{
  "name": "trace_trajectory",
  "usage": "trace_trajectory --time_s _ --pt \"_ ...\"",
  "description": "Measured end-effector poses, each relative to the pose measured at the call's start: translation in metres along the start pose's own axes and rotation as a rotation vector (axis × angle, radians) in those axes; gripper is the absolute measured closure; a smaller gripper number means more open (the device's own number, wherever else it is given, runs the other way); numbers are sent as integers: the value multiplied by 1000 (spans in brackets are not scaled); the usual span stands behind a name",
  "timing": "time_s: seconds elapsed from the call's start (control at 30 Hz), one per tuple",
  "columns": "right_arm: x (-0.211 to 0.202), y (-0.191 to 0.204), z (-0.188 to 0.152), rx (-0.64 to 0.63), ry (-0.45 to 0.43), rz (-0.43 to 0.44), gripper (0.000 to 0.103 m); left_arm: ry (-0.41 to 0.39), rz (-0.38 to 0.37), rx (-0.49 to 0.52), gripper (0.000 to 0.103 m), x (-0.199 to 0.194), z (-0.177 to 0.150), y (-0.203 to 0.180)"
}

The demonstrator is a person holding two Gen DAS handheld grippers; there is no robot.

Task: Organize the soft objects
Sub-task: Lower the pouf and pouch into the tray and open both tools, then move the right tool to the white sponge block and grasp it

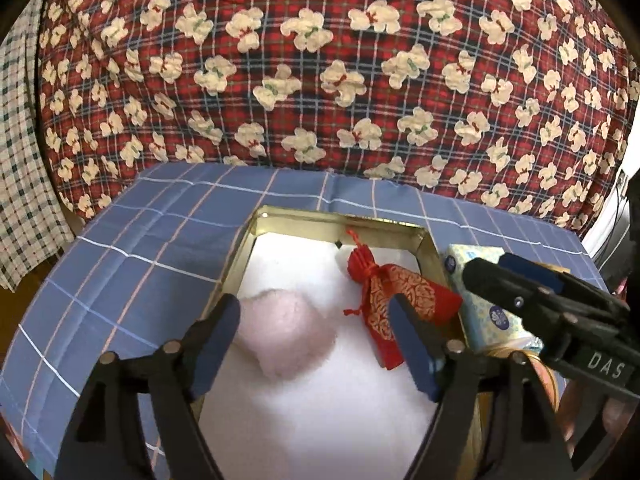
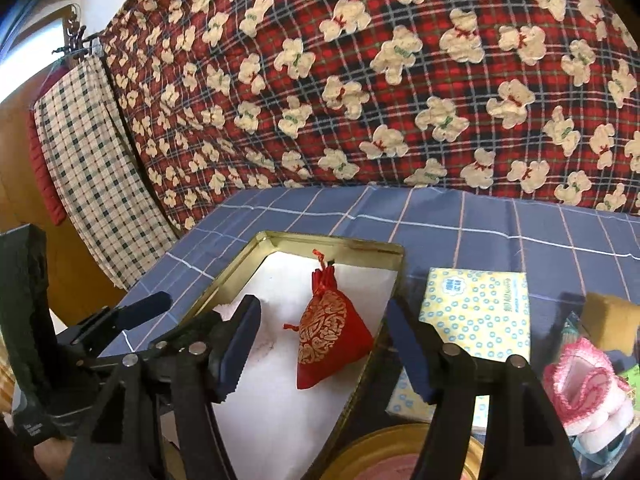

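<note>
Behind the table a quilted red plaid blanket with cream bear patches [image 1: 320, 60] is hung, and the table itself is covered by a blue checked cloth [image 1: 132, 248]. On that cloth a shallow gold metal tin with a white lining [image 1: 340, 222] is set, and two soft things are lying inside it: a fluffy pale pink puff [image 1: 286, 332] and a red drawstring pouch with gold brocade [image 2: 330, 336]. The left gripper [image 1: 316, 344] is spread wide around the puff without pressing it, and the right gripper [image 2: 320, 348] is held open above the pouch, nothing grasped. Both items appear freshly placed, so another soft thing is probably called for next, perhaps the pink crocheted piece [image 2: 588, 388] beside the yellow dotted tissue pack [image 2: 476, 304].
</note>
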State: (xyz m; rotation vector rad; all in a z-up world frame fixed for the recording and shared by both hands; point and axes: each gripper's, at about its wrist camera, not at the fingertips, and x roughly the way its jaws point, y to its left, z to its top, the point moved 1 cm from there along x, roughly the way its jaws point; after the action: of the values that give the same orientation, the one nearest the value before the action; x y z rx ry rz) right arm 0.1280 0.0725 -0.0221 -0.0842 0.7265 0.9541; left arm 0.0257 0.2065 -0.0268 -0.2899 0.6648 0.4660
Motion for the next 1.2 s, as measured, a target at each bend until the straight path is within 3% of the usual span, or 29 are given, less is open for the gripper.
trace_trajectory --time_s 0.13,0.33,0.47,0.7,0.87,1.2 --pt "-16 -6 -5 18 -29 -5 33 -52 18 -6 14 -13 1 -2" --pt "-62 -25 -28 -21 -89 -94 33 -108 -38 20 8 -29 -11 -27" --pt "-100 -56 -53 -39 -111 -237 33 -133 -81 63 7 -37 -23 -55" --pt "-158 -128 -104 56 -87 -438 31 -171 -158 141 4 -50 -45 -109" --pt "-177 -156 -135 133 -42 -463 31 -139 -221 187 4 -50 -67 -147" --pt "-166 -162 -159 138 60 -446 31 -107 -254 258 4 -49 -90 -188"
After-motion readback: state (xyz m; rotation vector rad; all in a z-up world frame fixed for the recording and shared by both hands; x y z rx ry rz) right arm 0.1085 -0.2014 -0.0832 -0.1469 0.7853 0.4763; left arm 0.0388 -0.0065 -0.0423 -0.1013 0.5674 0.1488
